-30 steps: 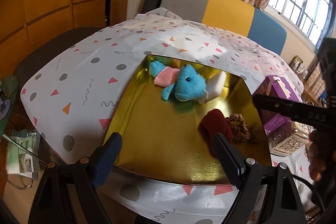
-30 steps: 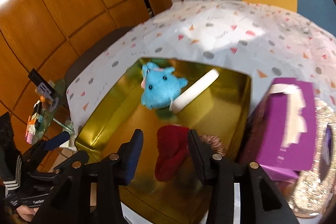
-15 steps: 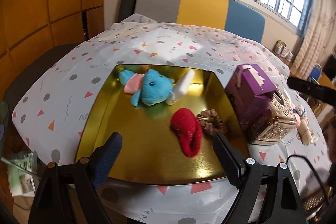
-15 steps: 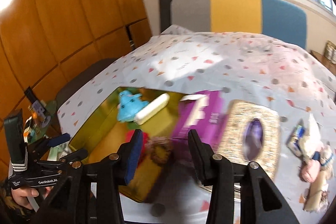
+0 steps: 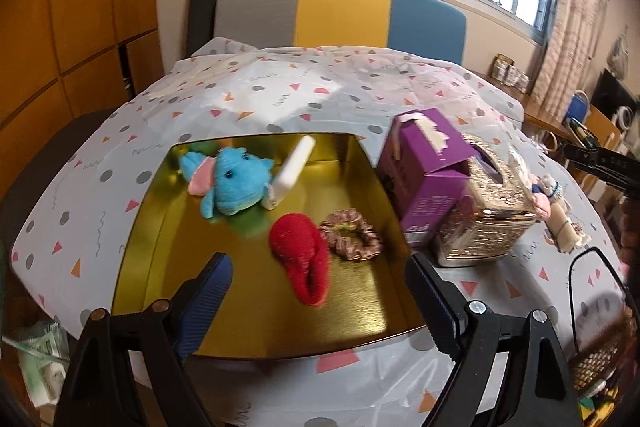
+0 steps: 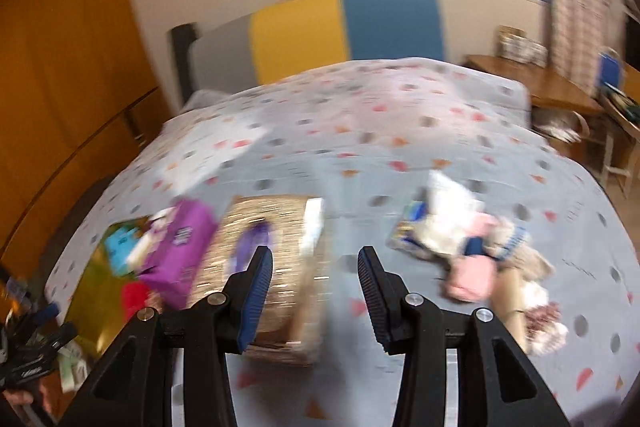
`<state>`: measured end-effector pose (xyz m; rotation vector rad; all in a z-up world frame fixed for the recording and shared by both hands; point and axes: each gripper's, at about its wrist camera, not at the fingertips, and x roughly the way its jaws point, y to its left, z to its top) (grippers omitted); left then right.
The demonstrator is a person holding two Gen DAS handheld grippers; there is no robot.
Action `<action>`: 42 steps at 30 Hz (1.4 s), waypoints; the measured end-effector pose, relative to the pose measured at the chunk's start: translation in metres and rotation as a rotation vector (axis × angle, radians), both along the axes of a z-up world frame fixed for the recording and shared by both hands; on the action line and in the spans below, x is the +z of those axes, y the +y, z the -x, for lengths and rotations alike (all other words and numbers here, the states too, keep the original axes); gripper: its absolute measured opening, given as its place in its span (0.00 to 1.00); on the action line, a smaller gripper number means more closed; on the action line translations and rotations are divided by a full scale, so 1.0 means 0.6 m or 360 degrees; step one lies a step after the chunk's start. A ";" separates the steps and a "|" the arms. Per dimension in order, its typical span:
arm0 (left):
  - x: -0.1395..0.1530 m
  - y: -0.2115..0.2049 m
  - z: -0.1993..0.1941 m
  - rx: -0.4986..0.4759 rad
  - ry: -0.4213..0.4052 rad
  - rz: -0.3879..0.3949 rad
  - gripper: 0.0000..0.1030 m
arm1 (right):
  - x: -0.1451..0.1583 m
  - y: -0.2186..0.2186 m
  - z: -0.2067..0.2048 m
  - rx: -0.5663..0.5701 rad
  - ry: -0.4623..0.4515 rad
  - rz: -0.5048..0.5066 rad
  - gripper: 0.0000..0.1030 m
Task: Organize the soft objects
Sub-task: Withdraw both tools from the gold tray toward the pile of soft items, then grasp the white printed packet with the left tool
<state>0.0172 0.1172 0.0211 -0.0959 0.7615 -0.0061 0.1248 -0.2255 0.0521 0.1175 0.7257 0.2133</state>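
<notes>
A table under a patterned cloth (image 5: pixel 280 99) bears a gold tray (image 5: pixel 256 307), purple box (image 5: pixel 424 163), glittery box (image 5: pixel 484 223) and soft toys (image 6: pixel 476 255).

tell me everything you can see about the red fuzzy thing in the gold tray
The red fuzzy item looks like a soft plush sock or mitt, folded into an elongated lump. It lies flat on the gold tray, near its middle, touching the brown scrunchie on one side. Neither gripper touches it.
</notes>
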 end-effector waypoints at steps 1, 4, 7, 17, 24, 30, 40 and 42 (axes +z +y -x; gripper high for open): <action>0.004 -0.007 -0.001 -0.0025 -0.0008 0.0002 0.86 | -0.003 -0.019 -0.002 -0.0059 0.0004 -0.0002 0.43; 0.020 -0.027 -0.005 -0.0093 -0.0046 -0.0008 0.86 | -0.012 -0.078 -0.009 -0.0249 0.0010 -0.0010 0.43; 0.045 -0.053 -0.012 -0.0181 -0.0102 -0.0003 0.86 | -0.027 -0.144 -0.015 -0.0471 0.0021 -0.0008 0.43; 0.107 -0.193 -0.066 -0.0534 -0.0169 -0.0021 0.86 | -0.106 -0.336 0.014 -0.1083 0.0134 -0.0302 0.44; 0.113 -0.318 -0.115 -0.0735 -0.0108 -0.0089 0.86 | -0.107 -0.341 0.018 -0.1049 0.0141 -0.0384 0.44; 0.096 -0.428 -0.175 -0.0862 -0.0005 -0.0170 0.87 | -0.114 -0.349 0.017 -0.1038 0.0150 -0.0487 0.44; 0.006 -0.571 -0.313 -0.0851 0.0206 -0.0297 0.87 | -0.115 -0.358 0.025 -0.1000 0.0118 -0.0625 0.44; -0.012 -0.590 -0.338 -0.0856 0.0242 -0.0292 0.87 | -0.117 -0.358 0.024 -0.0986 0.0126 -0.0642 0.45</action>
